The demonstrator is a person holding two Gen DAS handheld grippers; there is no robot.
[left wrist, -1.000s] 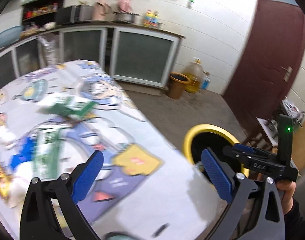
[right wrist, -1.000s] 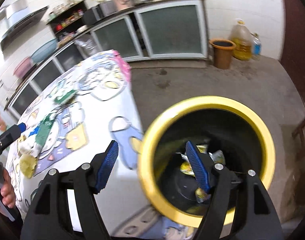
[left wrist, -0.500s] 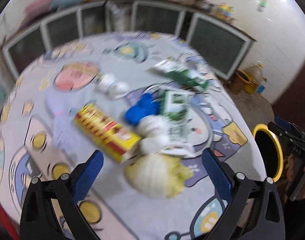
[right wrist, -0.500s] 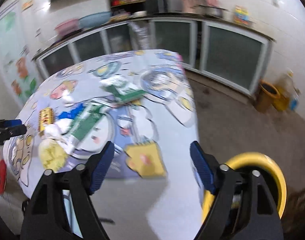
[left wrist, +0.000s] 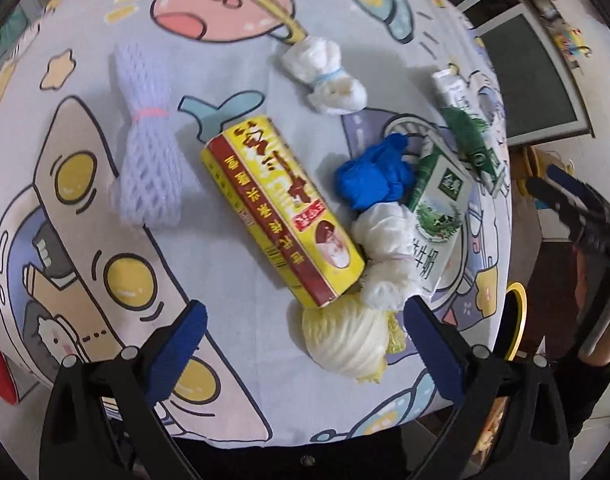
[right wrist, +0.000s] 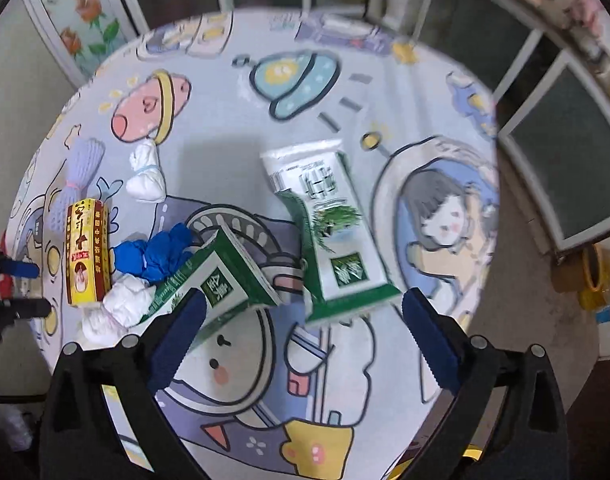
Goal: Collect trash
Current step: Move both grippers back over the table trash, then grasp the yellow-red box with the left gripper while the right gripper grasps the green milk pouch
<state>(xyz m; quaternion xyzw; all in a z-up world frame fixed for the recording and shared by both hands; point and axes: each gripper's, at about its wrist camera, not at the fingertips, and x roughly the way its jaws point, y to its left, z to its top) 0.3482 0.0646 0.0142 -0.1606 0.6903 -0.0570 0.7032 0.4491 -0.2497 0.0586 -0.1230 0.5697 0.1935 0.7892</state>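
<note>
both claws (left wrist: 305, 334) (right wrist: 301, 330) now over the littered table (left wrist: 225, 272), empty; right one's jaws widening, left released.

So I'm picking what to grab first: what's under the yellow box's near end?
The yellow box overlaps the cabbage leaf at that end; a white wad touches its side. Anything beneath stays hidden.

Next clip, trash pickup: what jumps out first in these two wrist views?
The yellow-and-red box lies mid-table on the cartoon tablecloth, with a blue crumpled wad and a cabbage chunk close by. In the right wrist view, two green-and-white milk cartons lie just ahead of the empty, opening right gripper.
</note>
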